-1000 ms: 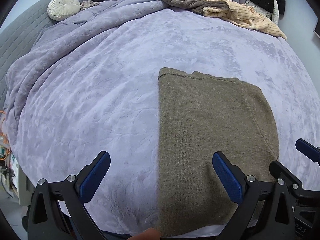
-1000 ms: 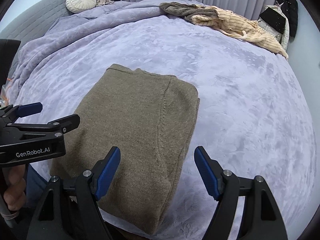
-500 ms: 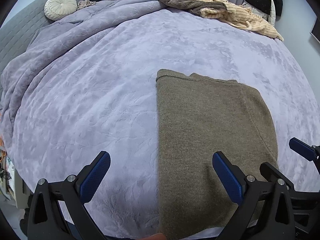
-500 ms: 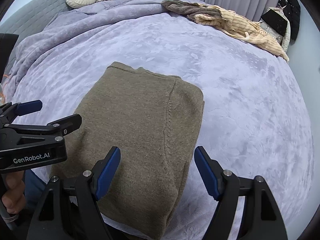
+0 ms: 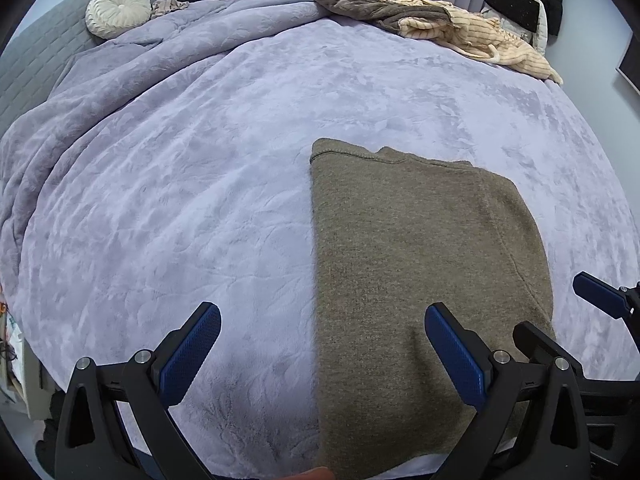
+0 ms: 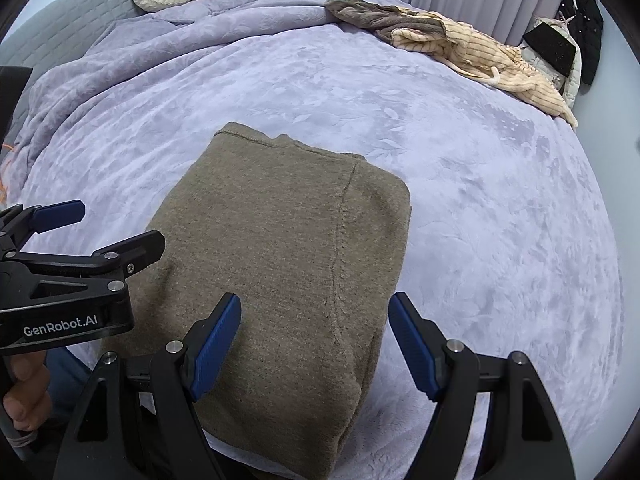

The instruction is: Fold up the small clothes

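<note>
A folded olive-brown knit garment (image 5: 412, 264) lies flat near the front edge of a lavender bed; it also shows in the right wrist view (image 6: 280, 264). My left gripper (image 5: 324, 344) is open and empty, hovering over the garment's near left edge. My right gripper (image 6: 316, 340) is open and empty, hovering over the garment's near right part. The left gripper also shows at the left of the right wrist view (image 6: 60, 232), and the right gripper at the right of the left wrist view (image 5: 560, 312).
A pile of brown and cream striped clothes (image 5: 436, 24) lies at the far right of the bed (image 5: 200, 184). A round white cushion (image 5: 118, 10) sits by the grey headboard at the far left. Dark clothes (image 6: 576, 36) hang at the far right.
Both grippers have drifted slightly forward over the garment, staying open. The garment has not moved.
</note>
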